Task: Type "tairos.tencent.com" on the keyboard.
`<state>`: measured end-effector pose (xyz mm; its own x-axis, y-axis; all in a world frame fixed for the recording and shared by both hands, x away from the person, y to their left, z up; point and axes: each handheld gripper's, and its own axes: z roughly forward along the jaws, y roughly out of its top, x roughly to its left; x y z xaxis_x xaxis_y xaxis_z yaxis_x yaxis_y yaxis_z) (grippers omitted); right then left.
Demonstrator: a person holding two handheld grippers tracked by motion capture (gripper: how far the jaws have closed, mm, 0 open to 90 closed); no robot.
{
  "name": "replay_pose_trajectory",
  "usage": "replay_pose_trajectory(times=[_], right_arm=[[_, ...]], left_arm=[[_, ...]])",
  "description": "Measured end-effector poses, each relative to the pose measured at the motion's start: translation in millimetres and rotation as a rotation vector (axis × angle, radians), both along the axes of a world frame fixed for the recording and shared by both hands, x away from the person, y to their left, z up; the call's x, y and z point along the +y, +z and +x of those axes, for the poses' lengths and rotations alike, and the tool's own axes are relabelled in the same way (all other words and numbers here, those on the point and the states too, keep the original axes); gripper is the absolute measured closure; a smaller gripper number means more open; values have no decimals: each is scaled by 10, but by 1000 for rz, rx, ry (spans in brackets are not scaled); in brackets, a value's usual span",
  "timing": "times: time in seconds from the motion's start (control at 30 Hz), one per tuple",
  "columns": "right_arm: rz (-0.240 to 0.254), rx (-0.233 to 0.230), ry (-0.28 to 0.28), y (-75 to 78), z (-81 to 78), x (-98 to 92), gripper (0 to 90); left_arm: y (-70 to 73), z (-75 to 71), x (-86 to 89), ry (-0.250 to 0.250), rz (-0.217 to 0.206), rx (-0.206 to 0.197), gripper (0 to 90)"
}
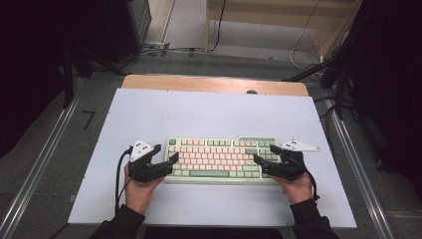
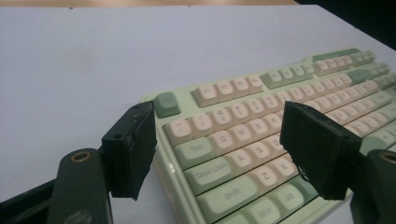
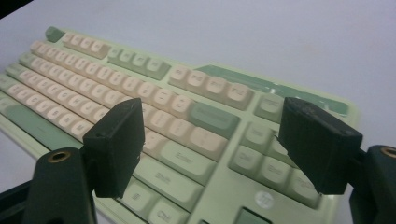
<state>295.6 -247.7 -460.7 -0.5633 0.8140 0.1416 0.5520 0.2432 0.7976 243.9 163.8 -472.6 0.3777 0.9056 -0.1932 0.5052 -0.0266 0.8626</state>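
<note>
The keyboard [image 1: 221,159] looks like plain plastic all over, pale green case with cream and green keycaps, mostly matt with just a soft sheen on the cap tops and along the case edge in the left gripper view. It sits on a smooth, matt white sheet [image 1: 209,114], paper or thin board, hard to say which. Behind that a strip of bare light wood tabletop [image 1: 214,83] peeks out, smooth finish. The left gripper [image 1: 166,162] and right gripper [image 1: 263,158] are matt black plastic; up close their pads [image 2: 133,149] look rough, a bit frayed at the edges. Dull metal rails [image 1: 37,169] run alongside.
</note>
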Motion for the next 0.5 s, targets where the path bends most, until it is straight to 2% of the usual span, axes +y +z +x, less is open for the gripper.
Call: replay_pose_trajectory(times=[0.27,0.43,0.5], right_arm=[[16,8,-88,-4,-26,-386,212],[9,1,-122,-23,-64,-545,212],[4,3,-136,-32,-74,-599,212]], left_arm=[[-16,-81,210,59,-3,3,262],[-17,-135,296,108,7,5,232],[-16,-156,325,122,25,3,226]])
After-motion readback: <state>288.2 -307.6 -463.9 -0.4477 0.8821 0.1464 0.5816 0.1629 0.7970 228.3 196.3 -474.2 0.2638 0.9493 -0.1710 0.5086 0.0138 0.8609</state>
